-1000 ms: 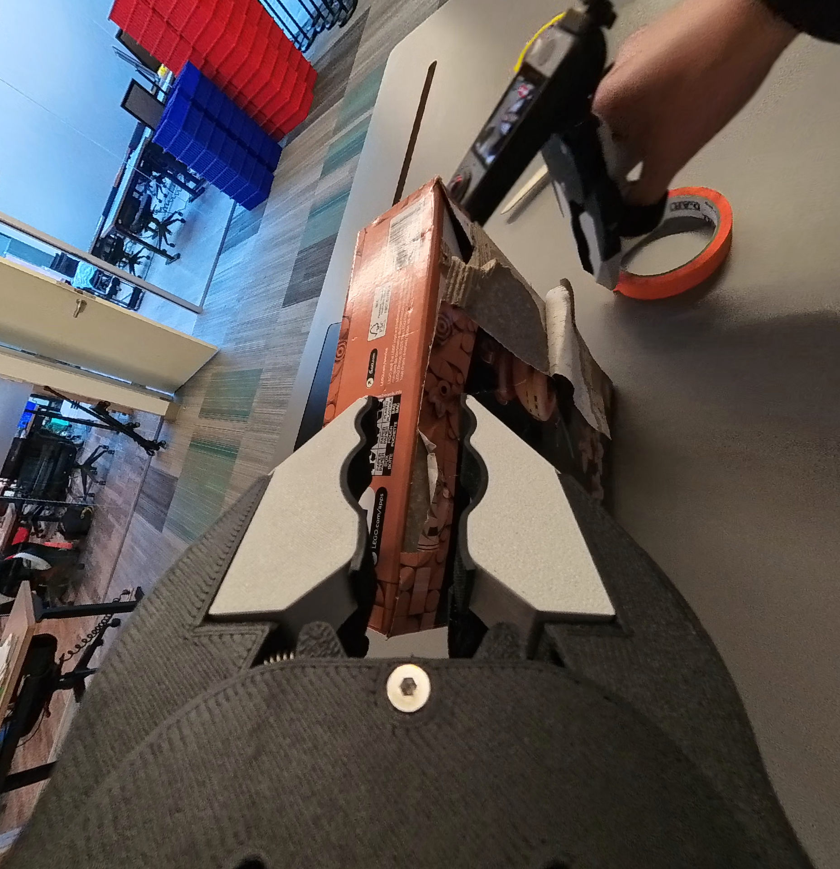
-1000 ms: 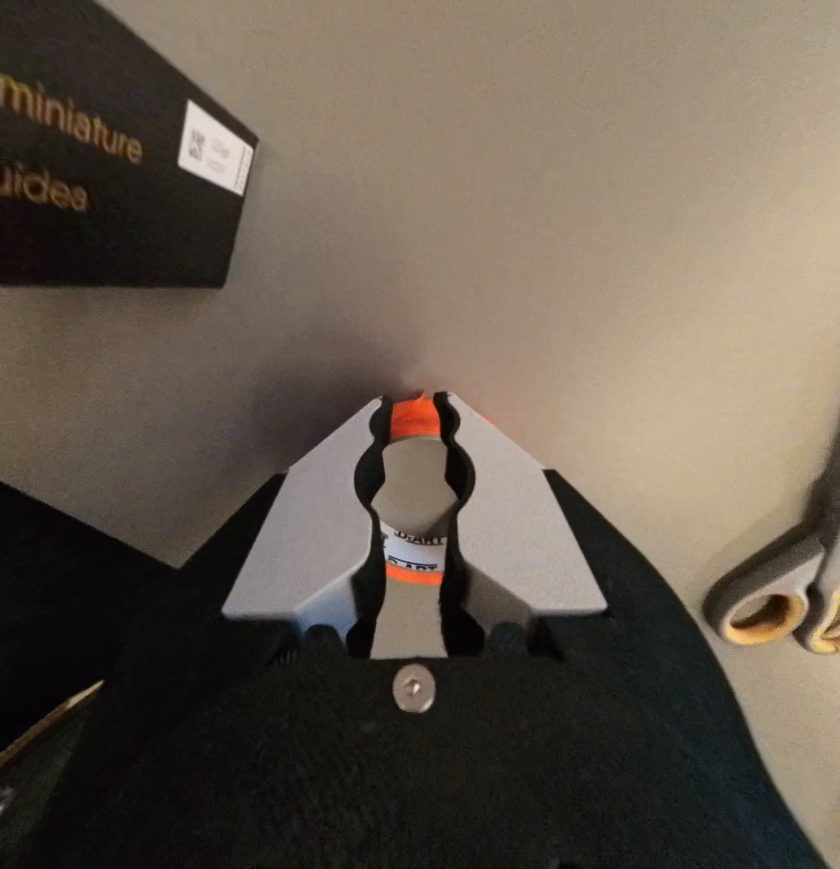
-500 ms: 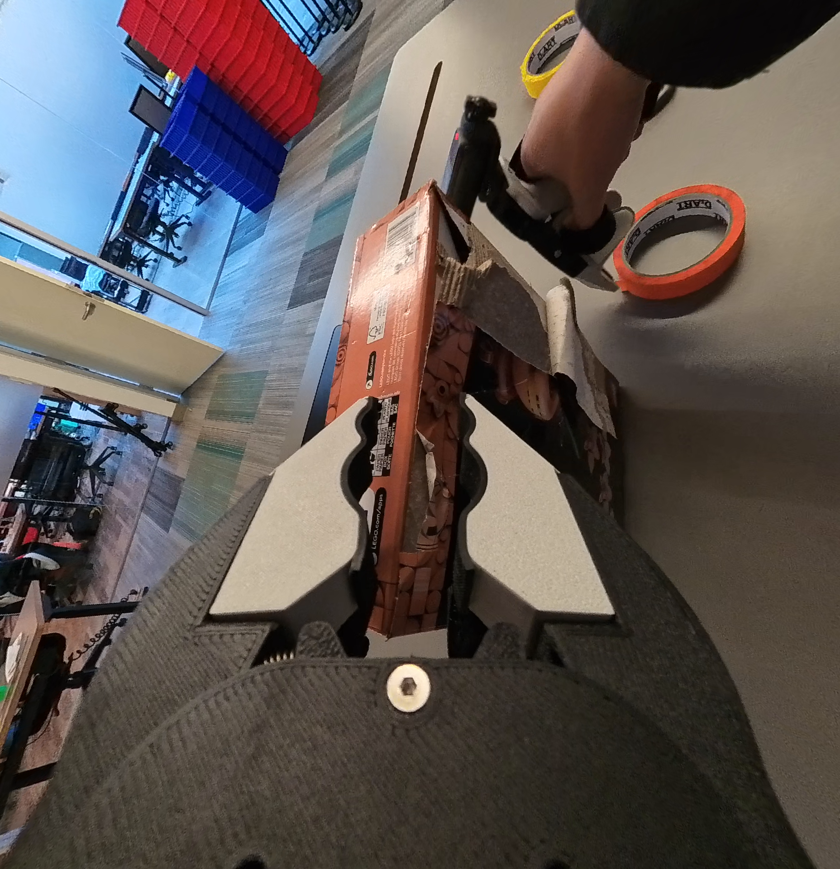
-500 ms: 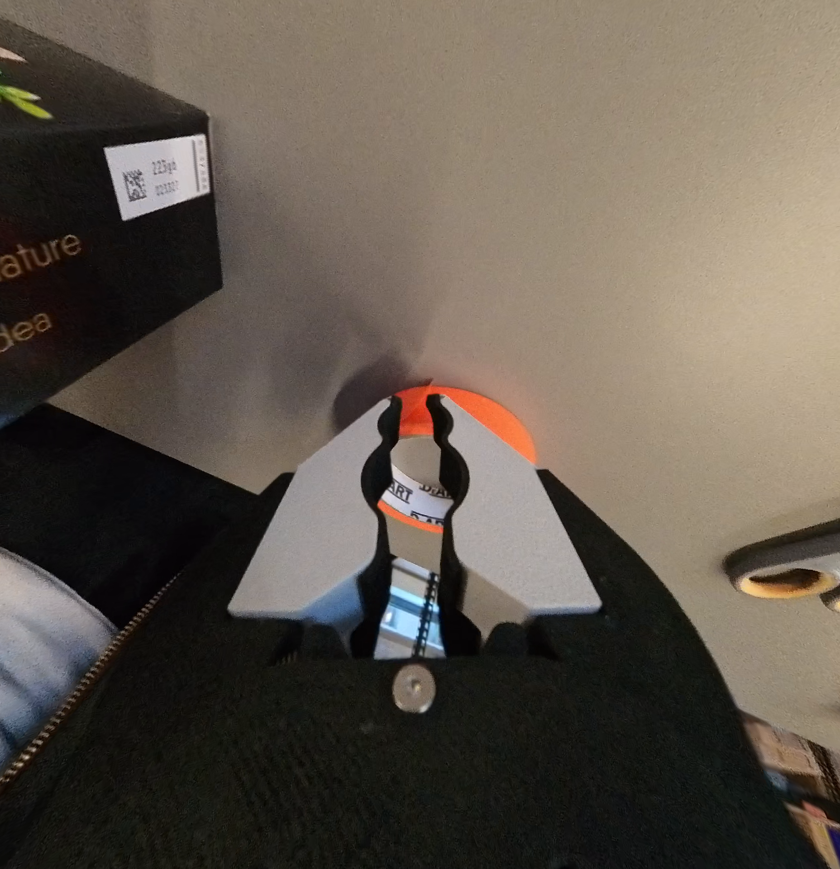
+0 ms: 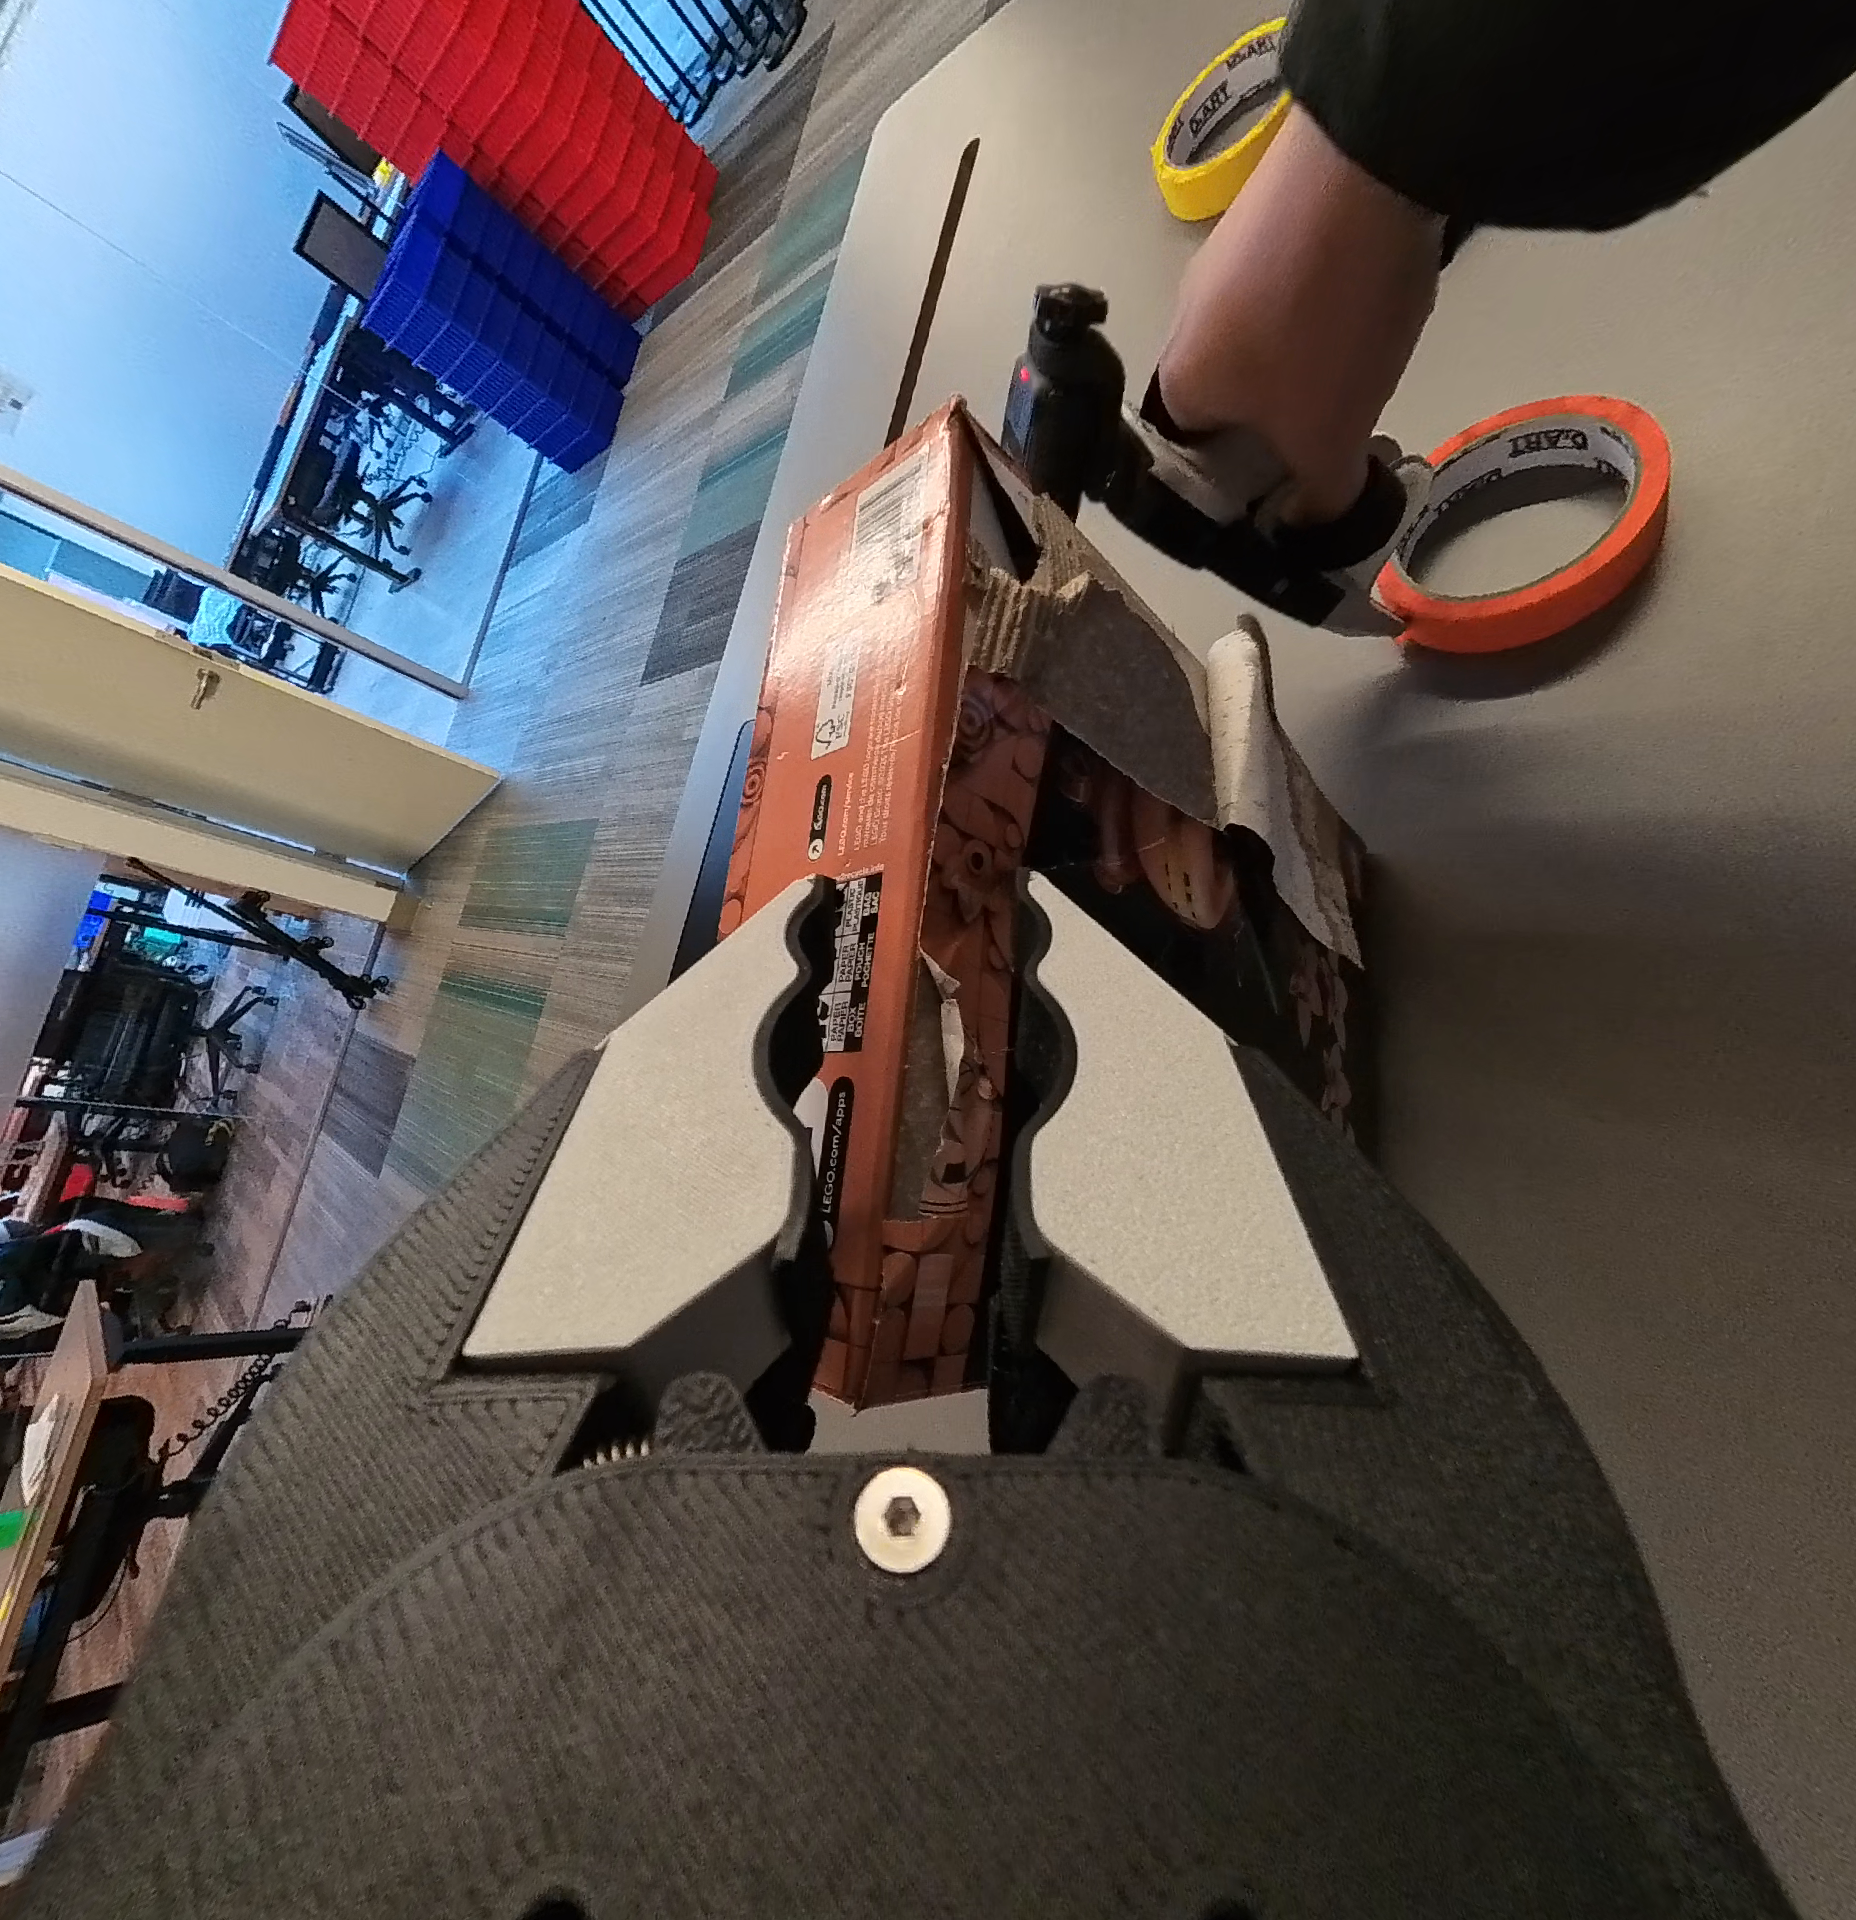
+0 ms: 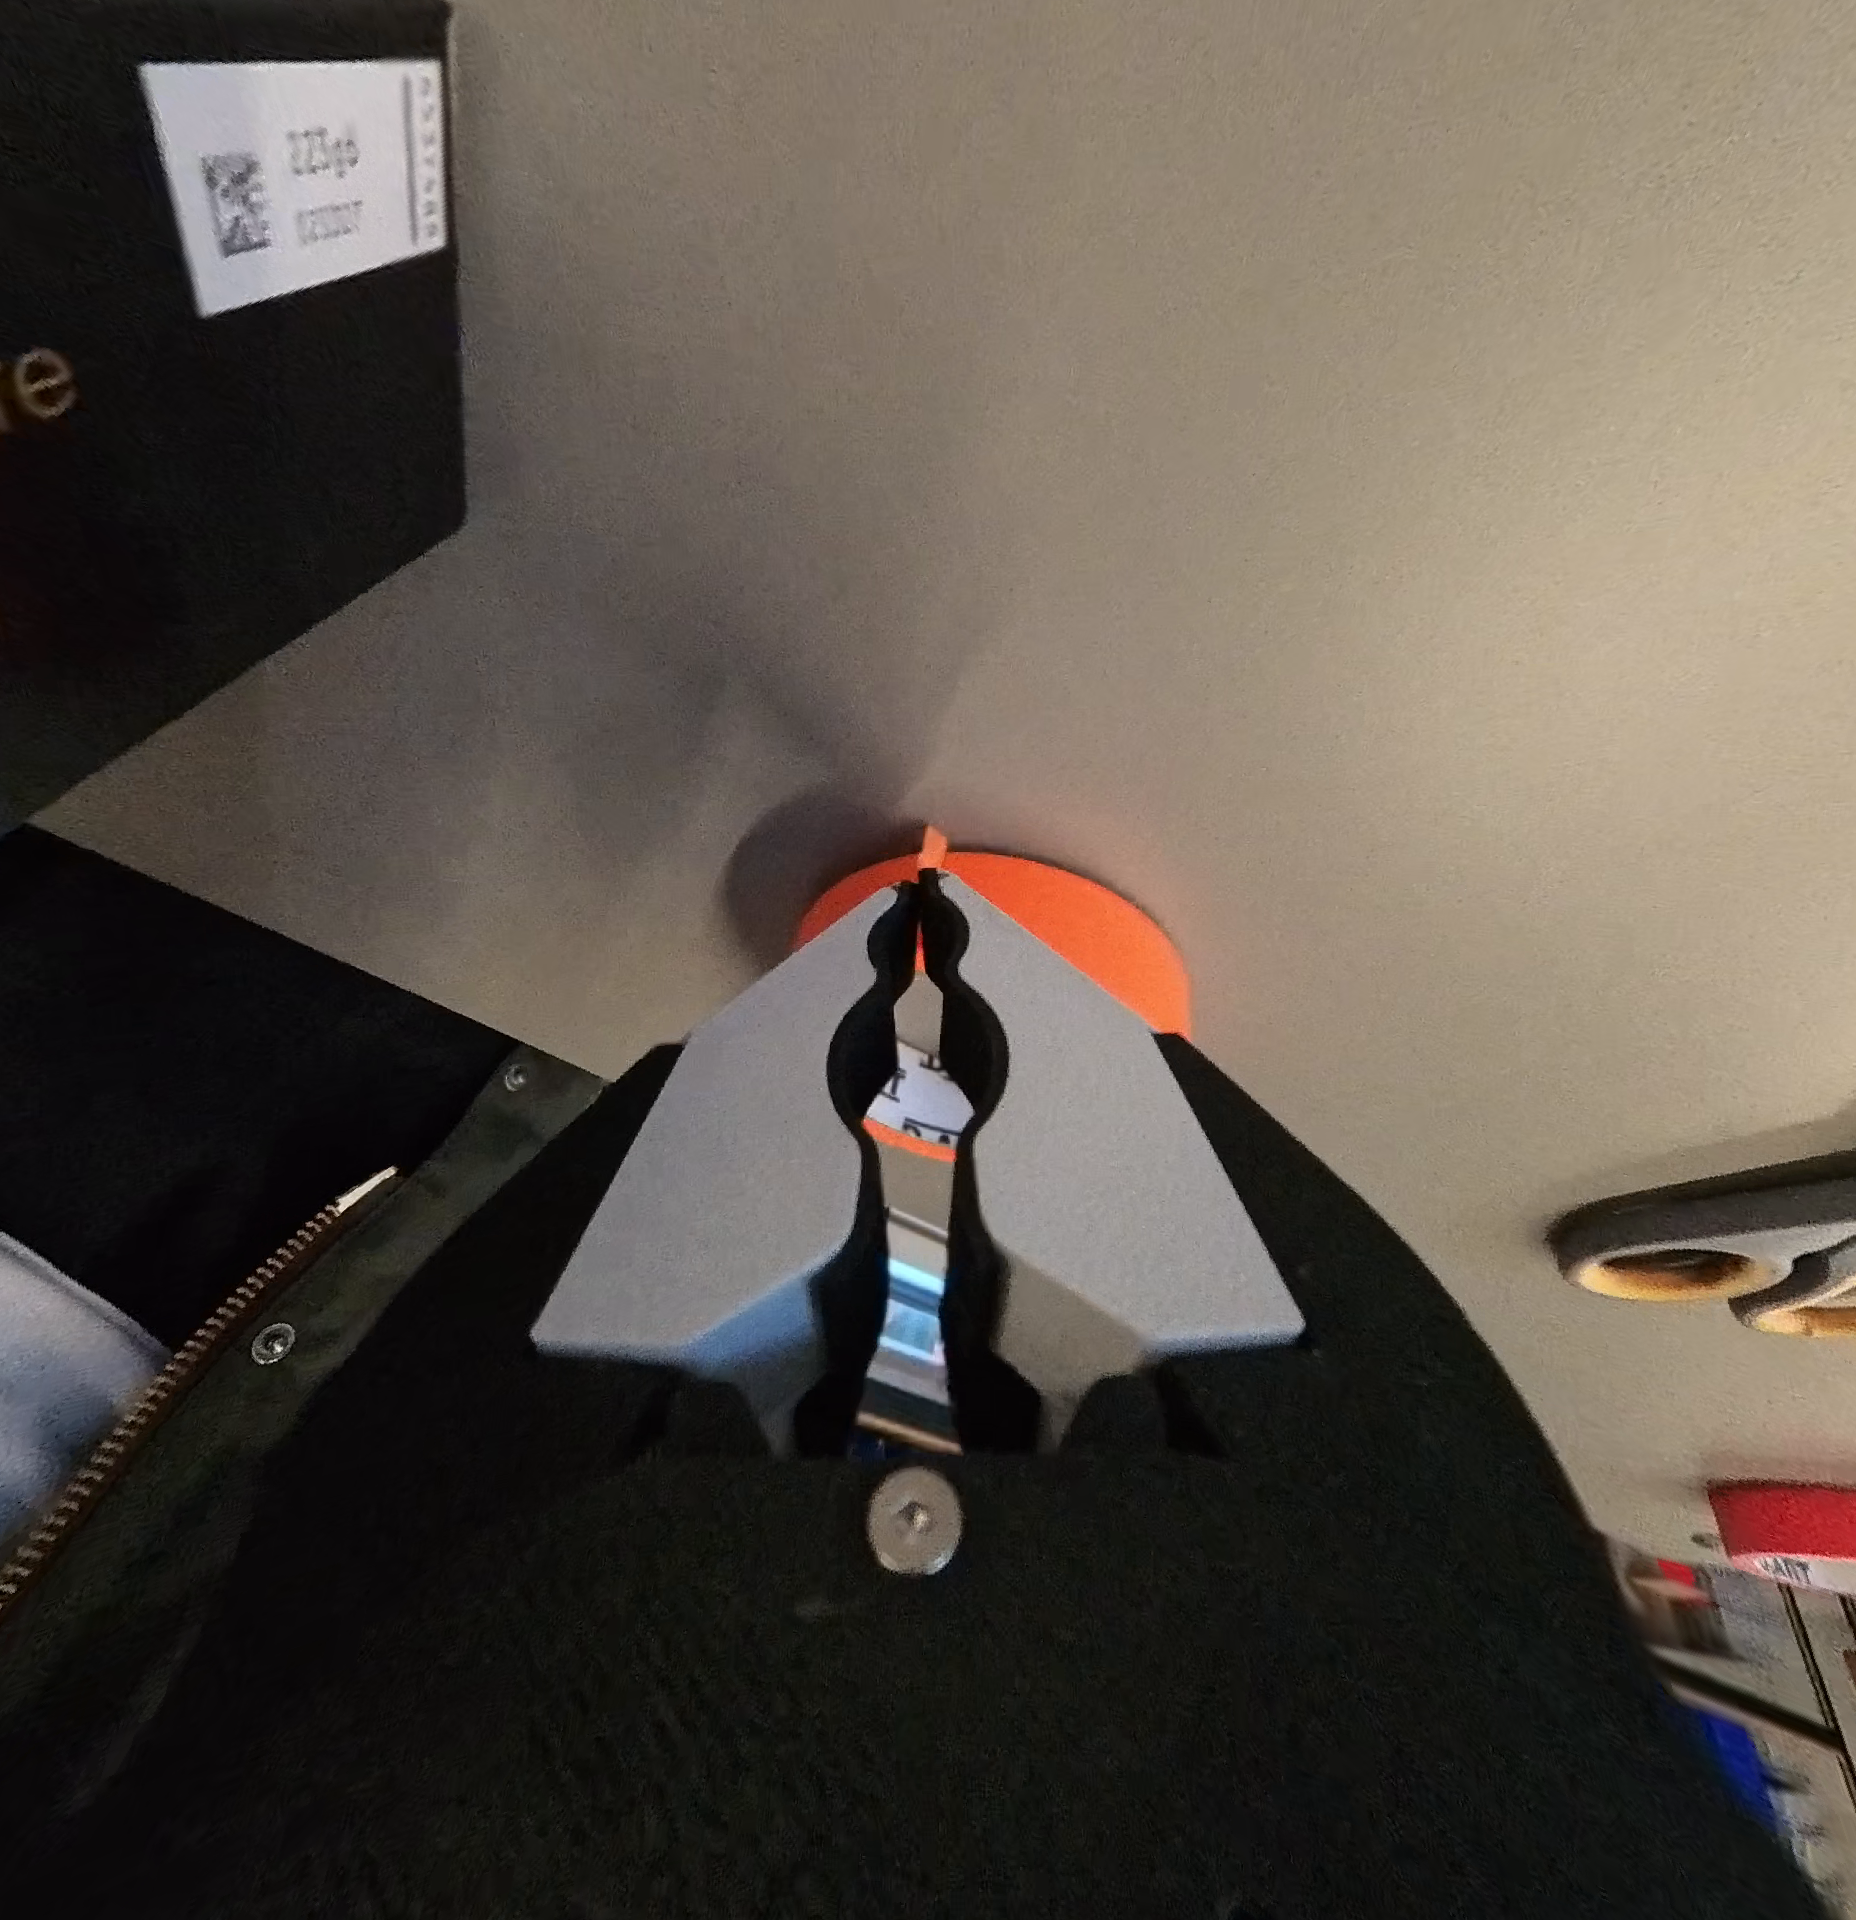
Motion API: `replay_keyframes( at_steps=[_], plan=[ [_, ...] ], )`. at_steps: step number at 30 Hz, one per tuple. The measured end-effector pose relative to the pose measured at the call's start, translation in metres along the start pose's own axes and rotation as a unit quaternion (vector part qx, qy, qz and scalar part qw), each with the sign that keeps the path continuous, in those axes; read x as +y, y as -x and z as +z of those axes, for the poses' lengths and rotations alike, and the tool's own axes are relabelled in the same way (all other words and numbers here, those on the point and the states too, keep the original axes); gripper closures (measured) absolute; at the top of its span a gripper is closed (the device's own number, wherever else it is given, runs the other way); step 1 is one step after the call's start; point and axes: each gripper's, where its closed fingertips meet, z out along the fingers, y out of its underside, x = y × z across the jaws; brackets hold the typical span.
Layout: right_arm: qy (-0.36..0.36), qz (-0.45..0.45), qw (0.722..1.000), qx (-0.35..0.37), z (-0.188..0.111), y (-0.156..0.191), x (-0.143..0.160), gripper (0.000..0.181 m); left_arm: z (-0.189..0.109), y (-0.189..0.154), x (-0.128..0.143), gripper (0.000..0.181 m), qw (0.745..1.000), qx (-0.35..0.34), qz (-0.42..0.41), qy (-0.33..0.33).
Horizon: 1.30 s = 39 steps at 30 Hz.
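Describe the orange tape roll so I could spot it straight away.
On the grey table, past the torn orange-brown box, the orange tape roll lies flat at the right claw. The yellow roll farther back is the only other one in sight.

Both wrist views look closely along their fingers (image 5: pixel 633 1174), sharing the orange tape roll (image 5: pixel 1547 540).

orange box (image 5: pixel 882 790): torn open, on edge, clamped in left tool (image 5: pixel 908 1049) | orange tape roll (image 6: pixel 1059 914): flat on table, loose end pinched by right tool (image 6: pixel 926 883)
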Motion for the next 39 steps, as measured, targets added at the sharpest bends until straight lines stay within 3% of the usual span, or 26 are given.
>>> replay_keyframes(
  at_steps=[3,7,13,16,19,22,25,28,30,32,33,35,36,38,39],
  plan=[
    [-0.049,0.002,0.998,-0.034,-0.010,0.010,-0.001,0.181,0.000,0.000,0.000,0.149,1.000,0.001,0.000,0.000],
    [-0.204,0.007,0.973,-0.111,-0.053,0.028,-0.005,0.181,0.000,0.000,0.000,0.149,1.000,0.000,0.001,0.000],
    [-0.415,-0.017,0.893,-0.174,-0.133,0.044,0.006,0.181,0.000,0.000,0.000,0.149,1.000,0.001,0.002,-0.001],
    [-0.511,-0.041,0.844,-0.156,-0.181,0.054,0.013,0.181,0.000,0.000,0.000,0.149,1.000,0.001,0.003,-0.001],
    [-0.522,-0.085,0.836,-0.146,-0.186,0.064,0.016,0.181,-0.001,-0.001,0.000,0.149,1.000,-0.001,0.008,-0.004],
    [-0.573,-0.110,0.797,-0.155,-0.224,0.076,0.028,0.181,-0.002,-0.002,-0.001,0.149,1.000,0.001,0.008,-0.005],
    [-0.538,-0.112,0.810,-0.203,-0.216,0.077,0.036,0.181,-0.003,-0.003,-0.001,0.149,1.000,0.000,0.011,-0.006],
    [-0.593,-0.145,0.762,-0.216,-0.251,0.094,0.046,0.181,-0.004,-0.005,-0.002,0.149,1.000,0.001,0.012,-0.008],
    [-0.565,-0.141,0.770,-0.260,-0.248,0.099,0.048,0.181,-0.004,-0.007,-0.002,0.149,1.000,0.000,0.017,-0.010],
    [-0.598,-0.164,0.743,-0.252,-0.267,0.108,0.053,0.181,-0.005,-0.008,-0.002,0.149,1.000,0.001,0.017,-0.010],
    [-0.603,-0.165,0.745,-0.234,-0.267,0.106,0.050,0.181,-0.005,-0.008,-0.002,0.149,1.000,0.001,0.017,-0.010],
    [-0.553,-0.173,0.772,-0.262,-0.257,0.113,0.053,0.181,-0.005,-0.008,-0.002,0.149,1.000,0.001,0.019,-0.011],
    [-0.568,-0.182,0.767,-0.239,-0.267,0.112,0.056,0.181,-0.005,-0.007,-0.002,0.149,1.000,0.002,0.018,-0.011],
    [-0.623,-0.176,0.730,-0.221,-0.293,0.109,0.061,0.181,-0.005,-0.007,-0.002,0.149,1.000,0.003,0.017,-0.011],
    [-0.597,-0.175,0.748,-0.232,-0.284,0.109,0.061,0.181,-0.005,-0.007,-0.002,0.149,1.000,0.002,0.018,-0.012]
  ],
)
